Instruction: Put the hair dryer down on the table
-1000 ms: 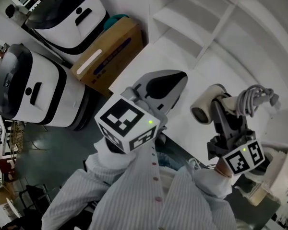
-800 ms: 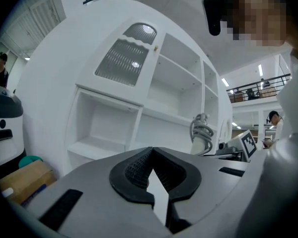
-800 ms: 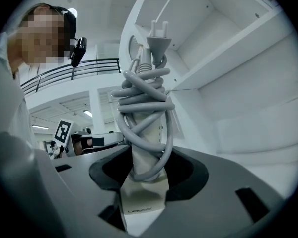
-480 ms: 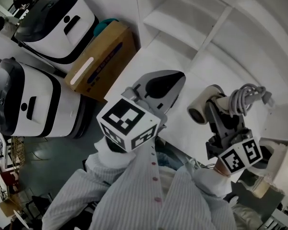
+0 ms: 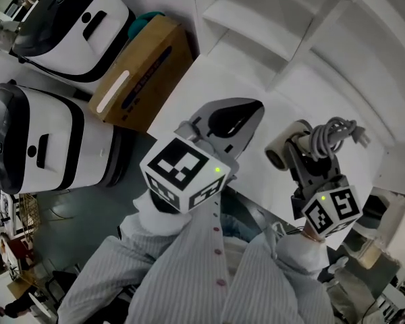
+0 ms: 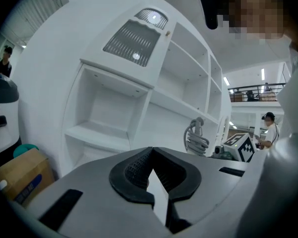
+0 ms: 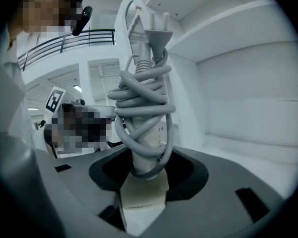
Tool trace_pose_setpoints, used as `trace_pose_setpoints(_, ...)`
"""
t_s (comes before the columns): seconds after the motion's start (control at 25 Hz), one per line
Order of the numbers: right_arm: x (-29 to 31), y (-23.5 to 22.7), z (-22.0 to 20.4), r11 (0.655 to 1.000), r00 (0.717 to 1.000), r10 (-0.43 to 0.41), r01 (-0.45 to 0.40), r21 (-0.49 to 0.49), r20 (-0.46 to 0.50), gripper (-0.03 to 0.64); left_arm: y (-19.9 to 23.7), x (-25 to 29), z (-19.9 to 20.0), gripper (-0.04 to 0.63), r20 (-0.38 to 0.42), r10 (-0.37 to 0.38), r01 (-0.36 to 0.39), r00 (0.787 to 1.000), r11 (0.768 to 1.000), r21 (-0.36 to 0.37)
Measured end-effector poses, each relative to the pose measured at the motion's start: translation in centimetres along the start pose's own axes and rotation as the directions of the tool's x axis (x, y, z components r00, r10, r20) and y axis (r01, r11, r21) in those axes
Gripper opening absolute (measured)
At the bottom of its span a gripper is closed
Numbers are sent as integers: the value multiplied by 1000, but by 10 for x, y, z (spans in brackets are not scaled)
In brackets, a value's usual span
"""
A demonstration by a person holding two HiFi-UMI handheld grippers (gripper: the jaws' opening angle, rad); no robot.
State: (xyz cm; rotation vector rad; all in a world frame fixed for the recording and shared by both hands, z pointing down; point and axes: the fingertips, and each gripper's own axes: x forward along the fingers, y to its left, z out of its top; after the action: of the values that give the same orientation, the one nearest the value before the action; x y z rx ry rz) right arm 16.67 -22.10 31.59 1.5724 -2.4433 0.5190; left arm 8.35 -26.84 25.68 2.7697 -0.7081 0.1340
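The hair dryer (image 5: pixel 284 148) is gripped in the right gripper (image 5: pixel 309 167), whose jaws are closed on the two sides of its cream body. Seen in the right gripper view, the hair dryer (image 7: pixel 143 133) sits squarely between that gripper's (image 7: pixel 144 175) jaws, and its handle runs forward past their tips. In the head view the short barrel juts out to the gripper's left – its dark round mouth turned toward the left gripper (image 5: pixel 246 117) – while the handle points away to the right. A grey cord (image 7: pixel 141 105) is wound in loose loops round the handle, and its plug (image 7: pixel 156 32) stands up at the far end. The dryer is held over the white table (image 5: pixel 189 93); whether it touches the top cannot be told. The left gripper (image 6: pixel 150 158), just beside the dryer, is closed tip to tip with nothing between its jaws.
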Motion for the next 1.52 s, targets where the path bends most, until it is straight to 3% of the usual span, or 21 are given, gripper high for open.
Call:
trace_pose_setpoints(0.8,52,-25,-133,995,976,-82,92,43,-200,189,29,9,-84,9,-124,-16,10,992,998,-55)
trace_pose_setpoints(1.52,76,-25,-181,994,933,-105,96,-43,-345,186,46,10,-106,9,-162,-28,12,986,995,-100)
